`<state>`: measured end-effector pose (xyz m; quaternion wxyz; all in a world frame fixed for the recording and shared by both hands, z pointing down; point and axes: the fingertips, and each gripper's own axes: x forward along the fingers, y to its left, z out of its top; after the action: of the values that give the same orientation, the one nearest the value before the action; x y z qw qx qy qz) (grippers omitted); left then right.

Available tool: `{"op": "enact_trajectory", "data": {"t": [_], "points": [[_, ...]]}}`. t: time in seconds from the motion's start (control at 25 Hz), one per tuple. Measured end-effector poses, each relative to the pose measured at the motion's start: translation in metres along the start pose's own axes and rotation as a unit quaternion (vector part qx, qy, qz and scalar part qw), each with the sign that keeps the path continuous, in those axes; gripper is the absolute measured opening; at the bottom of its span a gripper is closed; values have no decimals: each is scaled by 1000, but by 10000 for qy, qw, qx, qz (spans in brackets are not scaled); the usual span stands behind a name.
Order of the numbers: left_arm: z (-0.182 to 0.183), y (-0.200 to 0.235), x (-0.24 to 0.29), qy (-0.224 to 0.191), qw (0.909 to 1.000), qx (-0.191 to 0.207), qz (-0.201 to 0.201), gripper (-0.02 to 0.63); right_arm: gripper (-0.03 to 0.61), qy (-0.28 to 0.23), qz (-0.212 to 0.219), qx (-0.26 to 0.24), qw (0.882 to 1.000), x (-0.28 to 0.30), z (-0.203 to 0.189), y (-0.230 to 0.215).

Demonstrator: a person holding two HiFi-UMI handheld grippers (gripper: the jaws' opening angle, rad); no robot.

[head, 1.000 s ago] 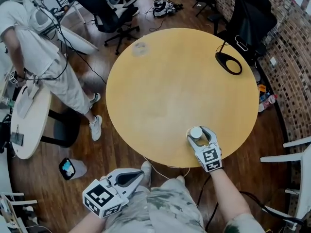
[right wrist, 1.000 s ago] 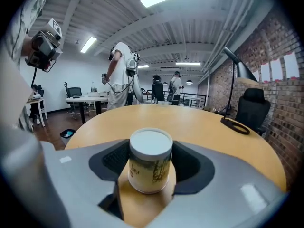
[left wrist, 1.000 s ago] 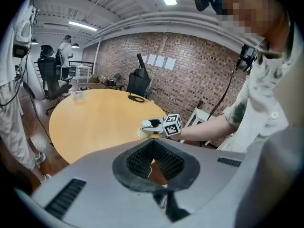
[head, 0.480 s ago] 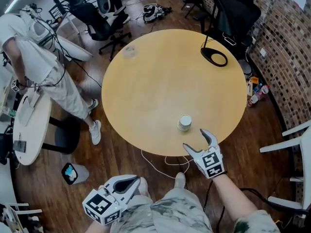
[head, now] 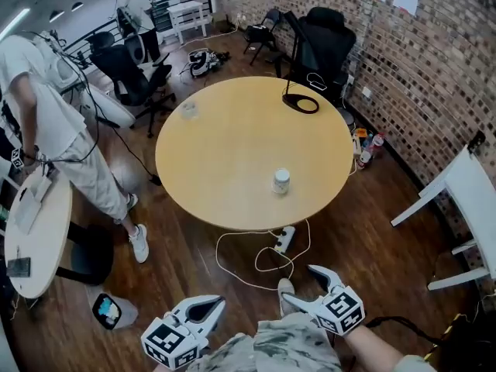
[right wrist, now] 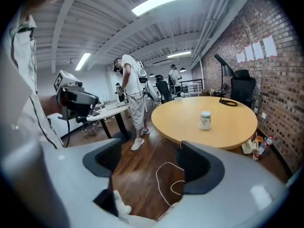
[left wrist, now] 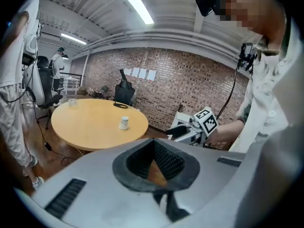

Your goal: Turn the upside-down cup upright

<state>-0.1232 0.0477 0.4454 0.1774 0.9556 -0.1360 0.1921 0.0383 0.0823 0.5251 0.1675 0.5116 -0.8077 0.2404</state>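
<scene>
On round table [head: 232, 138], cup [head: 281, 180], label [right wrist: 205, 121] print illegible

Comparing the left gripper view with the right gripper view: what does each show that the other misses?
Left only: the right gripper from outside, away from the round table; its fingers have just been opening, nothing between them. Right only: a white cable on the floor. Both: that table with the cup standing on it.

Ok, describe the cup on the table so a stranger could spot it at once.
Find the round yellow table by the brick wall. The cup stands alone toward the table's near right edge. It is small, white and opaque, unlike the clear glass and the black lamp base at the far side.
</scene>
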Motion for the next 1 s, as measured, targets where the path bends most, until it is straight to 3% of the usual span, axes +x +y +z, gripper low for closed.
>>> {"op": "enact_trajectory", "data": {"t": [0.16,0.32,0.68,1.0], "points": [[-44,-30,-49,62,9990,28,-448,6,390,-82,-274,50,9996,-50,-17,96],[-74,-73,-85,259,9965,68,-794,6,390,-57,-481,-83,9988,-96,-29,155],[-104,-187,-84,274,9945,141,-1000,6,390,-467,-763,-149,9959,-207,-72,192],[-108,-334,-62,170,9939,234,-1066,6,380,-629,-922,-215,9935,-324,-126,193]]}}
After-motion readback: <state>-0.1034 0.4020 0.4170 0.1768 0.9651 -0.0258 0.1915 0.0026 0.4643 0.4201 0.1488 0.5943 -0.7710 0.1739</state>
